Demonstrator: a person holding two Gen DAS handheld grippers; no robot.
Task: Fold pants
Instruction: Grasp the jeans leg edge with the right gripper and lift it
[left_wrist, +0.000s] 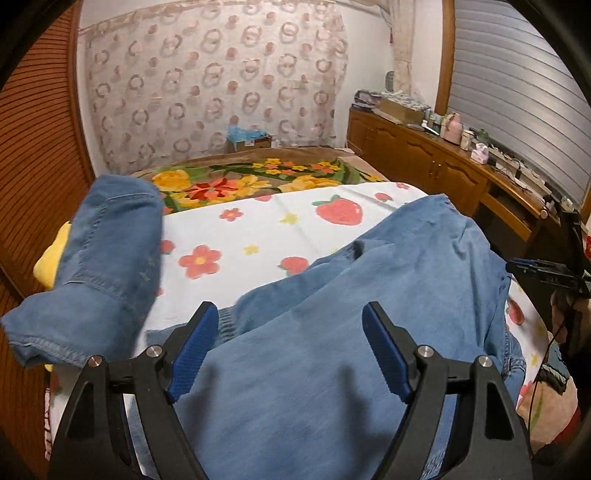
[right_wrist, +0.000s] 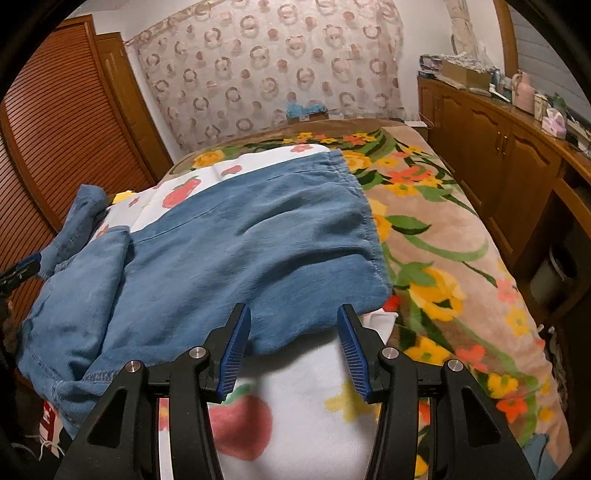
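Blue denim pants (left_wrist: 369, 280) lie spread on a white strawberry-print blanket (left_wrist: 258, 229) on the bed. One leg end (left_wrist: 99, 258) is bunched up at the bed's left edge. My left gripper (left_wrist: 290, 308) hovers open over the pants, its blue pads apart and nothing pinched between them. The right wrist view shows the pants (right_wrist: 221, 251) with the elastic waistband (right_wrist: 332, 164) at the far side. My right gripper (right_wrist: 293, 310) is open, and the near fabric edge lies just ahead of its fingertips, unpinched. Each gripper also shows in the other's view: the right gripper (left_wrist: 535, 269) and the left gripper (right_wrist: 20, 271).
A floral blanket (right_wrist: 443, 258) covers the bed under the white one. A wooden cabinet (left_wrist: 443, 166) with clutter on top runs along the right. Louvred wooden doors (right_wrist: 55, 129) stand on the left. A cardboard box (left_wrist: 247, 140) sits past the bed's far end.
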